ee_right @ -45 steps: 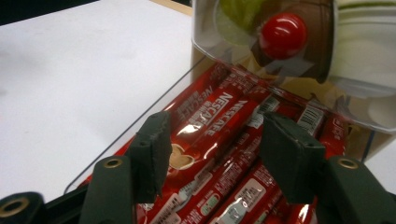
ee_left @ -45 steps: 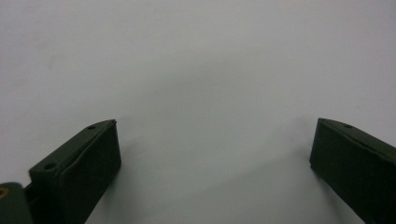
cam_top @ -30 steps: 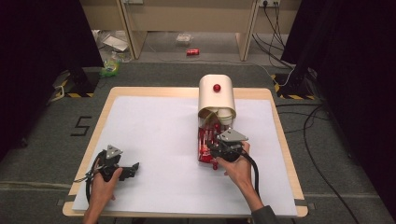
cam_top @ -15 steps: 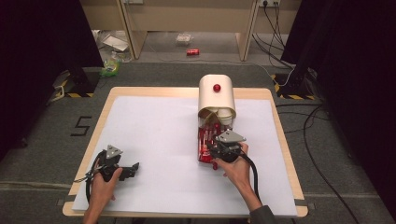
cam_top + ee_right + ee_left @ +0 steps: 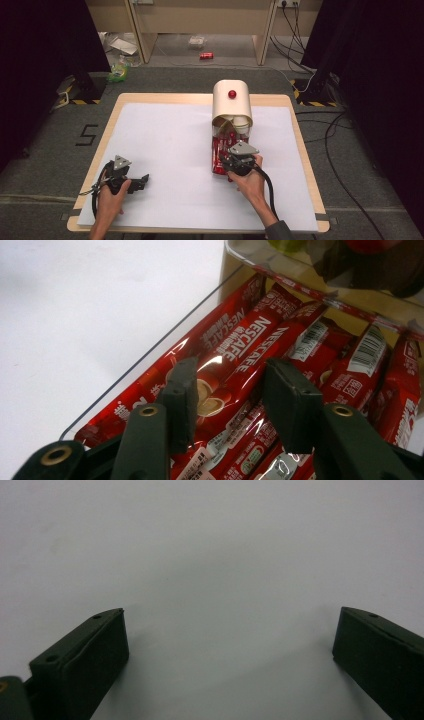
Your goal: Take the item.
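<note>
Right hand-held gripper (image 5: 227,161), high view, lower centre-right of frame: sits over a clear tray (image 5: 150,352) of red Nescafé sachets (image 5: 218,152). The gripper body and grey plate cover most of the tray from above; only a red strip shows to the left of the hand.

Right gripper view: jaws straddle one sachet (image 5: 227,372) near the middle of the frame, one pad on each side of it. The jaws have just been closing, with the sachet between them. Left pad looks to be against the wrapper; whether the right pad presses on it I cannot make out, so the grip reads as not yet firm. Sachets lie side by side and overlapping, their far ends cut off by the tray's clear end wall at upper right. Barcodes visible at right; small print too small to read.

Behind the tray, toward frame top in the high view, stands a cream dispenser (image 5: 232,102) with a red knob (image 5: 232,94). Its lower opening shows pale shapes, hard to identify. Where tray meets dispenser is hidden by the gripper.

Left hand-held gripper (image 5: 141,181), lower left of the high view: rests on the white sheet (image 5: 165,145) covering the counter (image 5: 200,98), well apart from the tray. Left gripper view: jaws stand wide, nothing between them, bare white surface ahead. Both pads are cut off by the frame's bottom edge.
</note>
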